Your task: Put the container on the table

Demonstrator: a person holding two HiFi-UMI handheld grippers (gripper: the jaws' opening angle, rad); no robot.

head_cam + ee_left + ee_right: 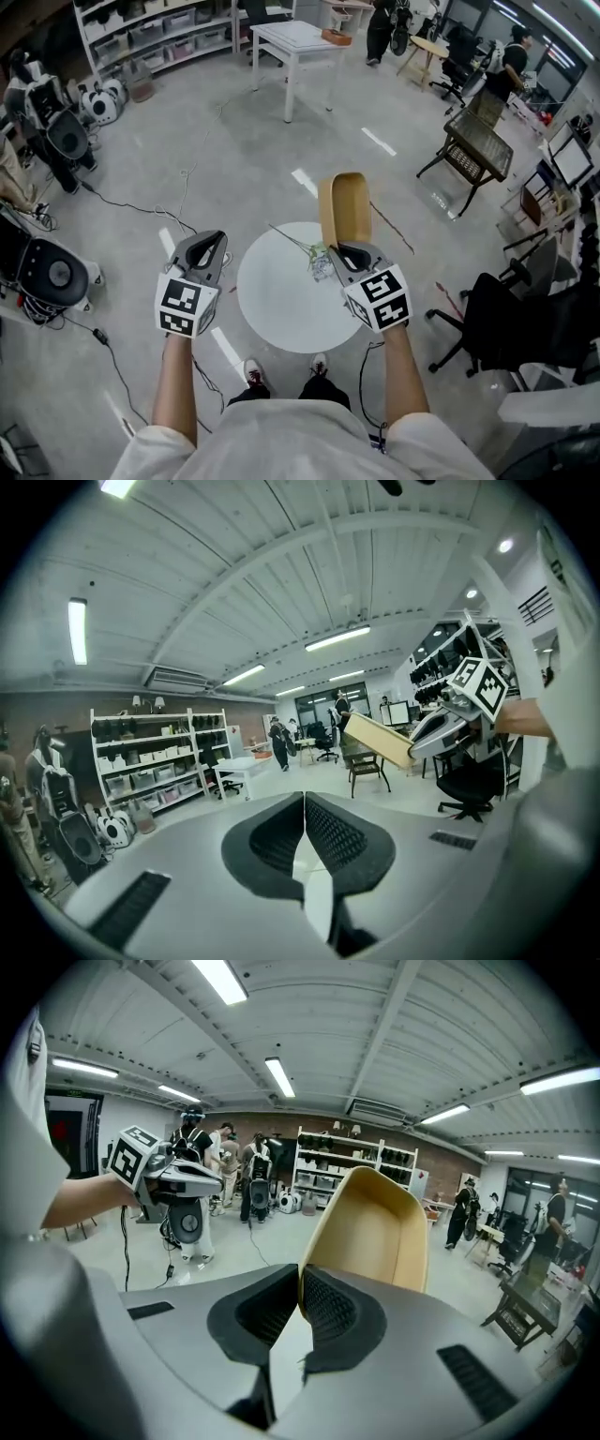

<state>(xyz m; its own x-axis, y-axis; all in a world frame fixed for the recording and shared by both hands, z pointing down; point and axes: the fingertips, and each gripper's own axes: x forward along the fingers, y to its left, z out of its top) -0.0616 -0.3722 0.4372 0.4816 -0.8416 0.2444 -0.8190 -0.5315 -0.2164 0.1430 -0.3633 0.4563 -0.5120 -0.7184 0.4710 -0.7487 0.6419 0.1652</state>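
Container (345, 204) not down yet. It's up in the air, standing on end over the far side of the round white counter (281, 309), and looks clear of the top. Right tool (347, 249) is clamped on its wall. Left tool (210, 240) is closed on nothing, off to the counter's left. A green stem (291, 239) and a clear wad (322, 265) lie by the right tool. Remaining, I'd say: lower, tip flat onto bare surface, release.

The container (344, 208) hangs over the round table's (281, 305) far right edge.
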